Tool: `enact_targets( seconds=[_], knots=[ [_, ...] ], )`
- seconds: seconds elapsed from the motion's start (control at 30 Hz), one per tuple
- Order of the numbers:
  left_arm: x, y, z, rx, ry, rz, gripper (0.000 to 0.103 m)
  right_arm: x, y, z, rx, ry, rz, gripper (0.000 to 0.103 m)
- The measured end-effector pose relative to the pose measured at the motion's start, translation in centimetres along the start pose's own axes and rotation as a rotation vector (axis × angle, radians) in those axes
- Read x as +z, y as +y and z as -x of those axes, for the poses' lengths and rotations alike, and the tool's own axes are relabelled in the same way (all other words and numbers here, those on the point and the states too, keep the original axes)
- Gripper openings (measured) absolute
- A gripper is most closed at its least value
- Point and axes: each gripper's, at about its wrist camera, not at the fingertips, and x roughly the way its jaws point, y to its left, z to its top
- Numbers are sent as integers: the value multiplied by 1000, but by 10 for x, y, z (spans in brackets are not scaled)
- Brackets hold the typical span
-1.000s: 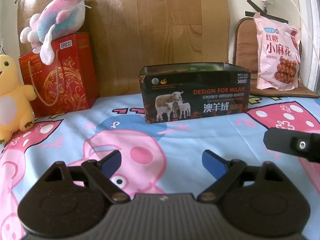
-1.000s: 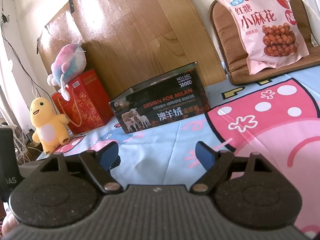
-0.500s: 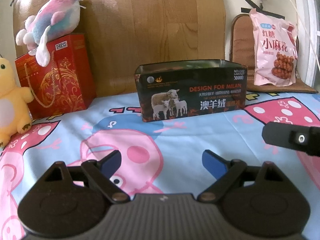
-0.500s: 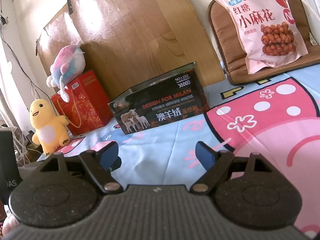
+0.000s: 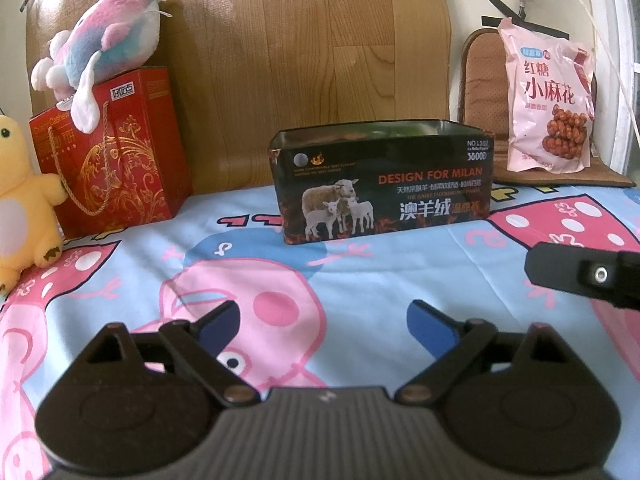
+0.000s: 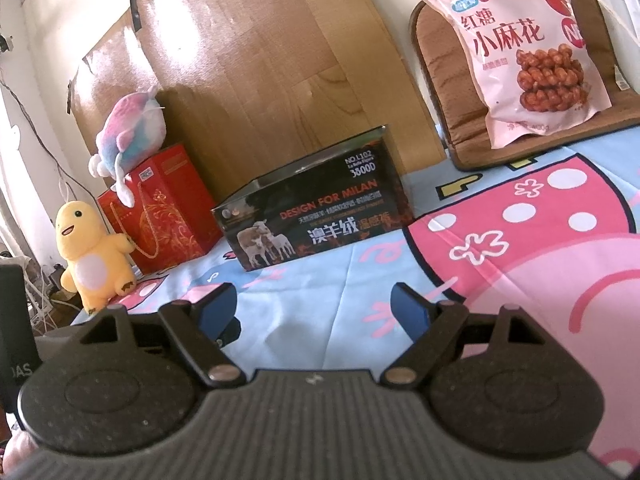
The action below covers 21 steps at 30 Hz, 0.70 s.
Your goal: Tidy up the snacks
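I judged this the approach step: both my left claw (image 5: 322, 322) and right claw (image 6: 314, 306) hung released and empty, the snack bag (image 6: 516, 52) leaning far ahead-right, tin (image 6: 316, 216) ahead-left, so reach came next.

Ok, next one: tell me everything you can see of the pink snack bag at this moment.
The pink snack bag is a glossy, sealed plastic pouch with dark red Chinese lettering, a small blue label near the top and a picture of brown twisted fried dough. It looks full and slightly puffed. It stands nearly upright, leaning back against the raised part of a brown cushion, its bottom edge resting on the cushion's flat part. Neither gripper touches it.
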Motion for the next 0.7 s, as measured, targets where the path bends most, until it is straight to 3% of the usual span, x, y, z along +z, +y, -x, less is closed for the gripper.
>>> enact_targets(
  seconds=[0.7],
  knots=[
    [2,2,-8,-4,53,5,103,-1,3,-4,19,0,17,89]
  ],
)
